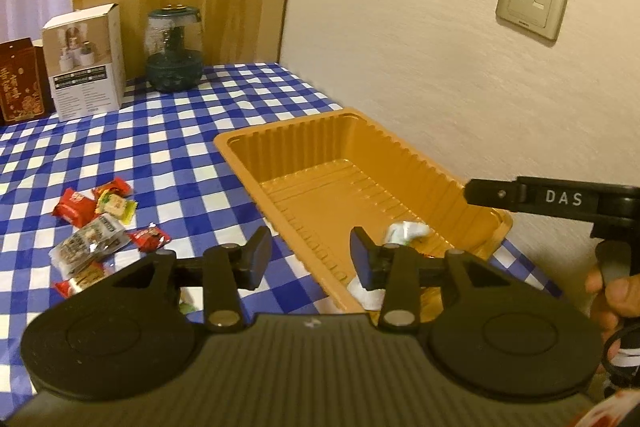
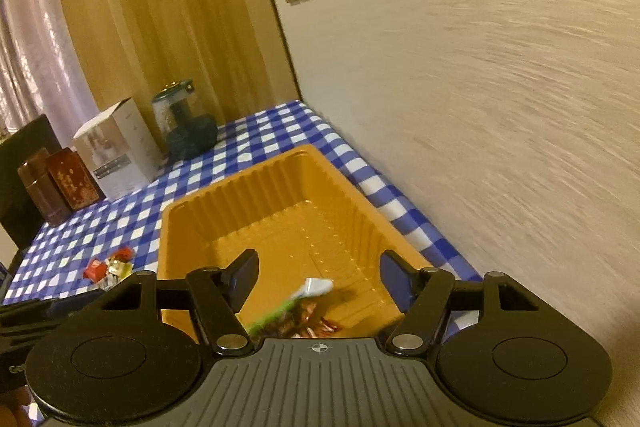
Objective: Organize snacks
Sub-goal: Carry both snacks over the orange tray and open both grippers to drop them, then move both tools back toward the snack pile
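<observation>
A blue-checked tablecloth (image 1: 168,147) carries an orange tray (image 2: 192,227) beside the wall. The right gripper (image 2: 316,275) hangs wide open above wrapped snacks (image 2: 308,311) in the tray's near end; the left gripper (image 1: 310,255), partly open, holds nothing over the tray's near rim, with loose snacks (image 1: 100,227) left of it.

Orange ribbed tray (image 2: 276,187) holding few wrapped snacks (image 2: 308,311), loose snack pile (image 1: 96,227) beside it

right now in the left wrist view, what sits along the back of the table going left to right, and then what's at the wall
dark red box → white carton → dark green glass jar → orange plastic tray by the wall, nearer the camera than the rest
</observation>
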A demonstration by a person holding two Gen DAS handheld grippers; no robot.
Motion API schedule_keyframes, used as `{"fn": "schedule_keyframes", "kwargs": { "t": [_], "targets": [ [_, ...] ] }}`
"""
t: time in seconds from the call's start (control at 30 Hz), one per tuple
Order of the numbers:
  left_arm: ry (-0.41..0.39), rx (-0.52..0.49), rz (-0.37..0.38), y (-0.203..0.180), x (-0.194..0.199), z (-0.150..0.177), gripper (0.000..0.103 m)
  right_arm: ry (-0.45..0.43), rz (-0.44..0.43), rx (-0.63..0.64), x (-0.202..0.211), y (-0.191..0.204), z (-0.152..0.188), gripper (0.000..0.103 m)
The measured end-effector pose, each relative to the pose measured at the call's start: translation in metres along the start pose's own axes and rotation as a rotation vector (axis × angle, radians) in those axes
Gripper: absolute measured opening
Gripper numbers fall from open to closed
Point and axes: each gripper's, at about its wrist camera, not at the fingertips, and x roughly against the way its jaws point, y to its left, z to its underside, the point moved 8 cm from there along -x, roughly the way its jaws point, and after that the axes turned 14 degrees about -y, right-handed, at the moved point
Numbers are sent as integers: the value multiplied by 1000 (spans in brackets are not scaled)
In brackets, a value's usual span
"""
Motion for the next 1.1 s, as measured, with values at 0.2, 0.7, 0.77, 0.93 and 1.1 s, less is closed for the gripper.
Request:
{"fn": "schedule_keyframes", "kwargs": {
  "t": [0.2, 0.7, 0.77, 0.93, 1.1],
  "targets": [
    [-2, 11, -30, 9, 24, -2, 47, 1, 14, -12, 23, 6, -1, 67],
    [-19, 18, -119, 42, 113, 7, 58, -7, -64, -5, 84, 74, 11, 67],
    [-20, 19, -135, 49, 124, 8, 59, -2, -76, -10, 91, 82, 15, 67],
    [-33, 23, -177, 69, 149, 9, 62, 5, -100, -4, 105, 102, 24, 67],
    [-42, 28, -206, 84, 168, 9, 64, 11, -125, 13, 114, 121, 29, 67]
  ]
}}
